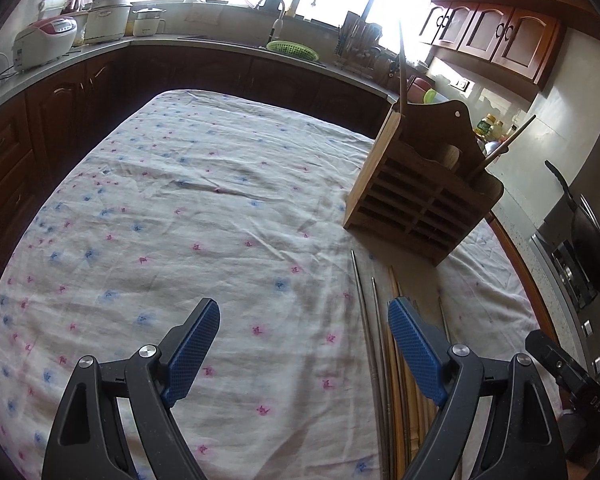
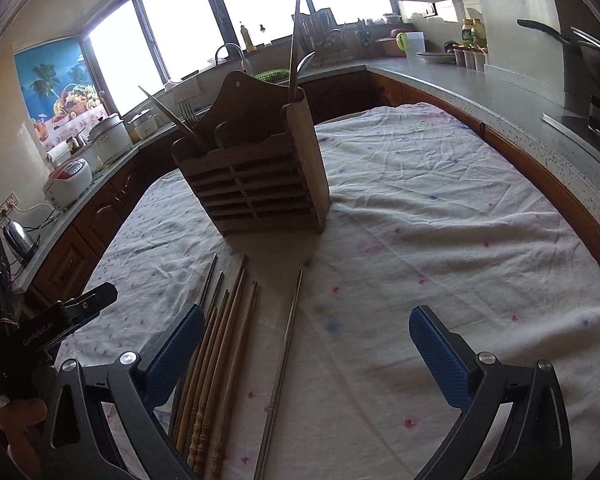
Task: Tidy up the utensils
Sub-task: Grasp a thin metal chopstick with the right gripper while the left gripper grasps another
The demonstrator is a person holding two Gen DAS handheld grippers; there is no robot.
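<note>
Blue-padded left tongs [image 1: 304, 326] gape empty above the floral tablecloth [image 1: 188, 216]; its right pad hides part of the wooden chopsticks [image 1: 396, 364]. Right tongs [image 2: 306, 332] also stand wide, a lone metal chopstick [image 2: 284, 356] lying between its pads, untouched, its lower end cut off. Beyond stands the slatted wooden utensil holder [image 2: 260, 184], its contents partly hidden.

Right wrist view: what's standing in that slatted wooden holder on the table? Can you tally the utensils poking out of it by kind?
Poking out of the slatted wooden utensil holder:
Long wooden chopsticks: 2, one upright and one leaning
Silver metal fork: 1
Silver metal spoon: 1
Total: 4. Anything shorter inside would be hidden.
</note>
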